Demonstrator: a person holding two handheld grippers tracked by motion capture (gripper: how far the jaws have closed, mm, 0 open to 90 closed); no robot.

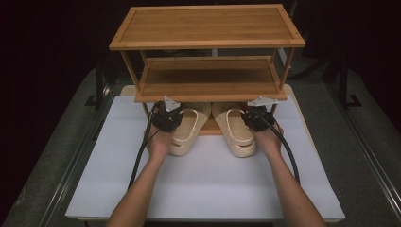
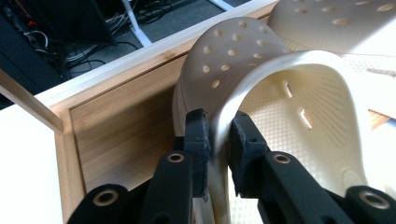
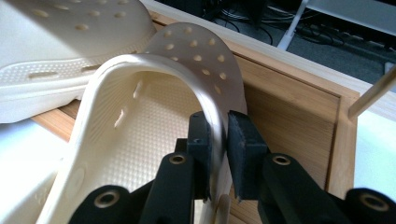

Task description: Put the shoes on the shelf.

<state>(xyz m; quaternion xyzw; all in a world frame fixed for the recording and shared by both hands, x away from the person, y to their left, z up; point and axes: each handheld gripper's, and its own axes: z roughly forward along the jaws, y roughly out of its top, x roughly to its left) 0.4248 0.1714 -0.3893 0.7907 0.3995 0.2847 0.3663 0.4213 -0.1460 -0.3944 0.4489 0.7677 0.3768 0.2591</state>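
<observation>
Two cream perforated clogs lie side by side on the bottom board of a bamboo shoe rack [image 1: 208,26], toes under the middle shelf and heels jutting over the white table. My left gripper [image 1: 166,117] [image 2: 218,126] is shut on the outer side wall of the left clog [image 1: 188,128] [image 2: 280,107]. On the other side, my right gripper [image 1: 255,118] [image 3: 218,123] is shut on the outer side wall of the right clog [image 1: 237,135] [image 3: 154,107]. Each gripper view also catches the neighbouring clog [image 2: 336,23] [image 3: 70,37].
The rack's bottom board [image 2: 116,121] [image 3: 289,102] has a raised rim beside each clog. Its middle shelf [image 1: 208,78] hangs low over the clogs' toes, with thin posts at the corners. The white table surface [image 1: 203,184] stretches toward the person; dark floor and cables lie beyond.
</observation>
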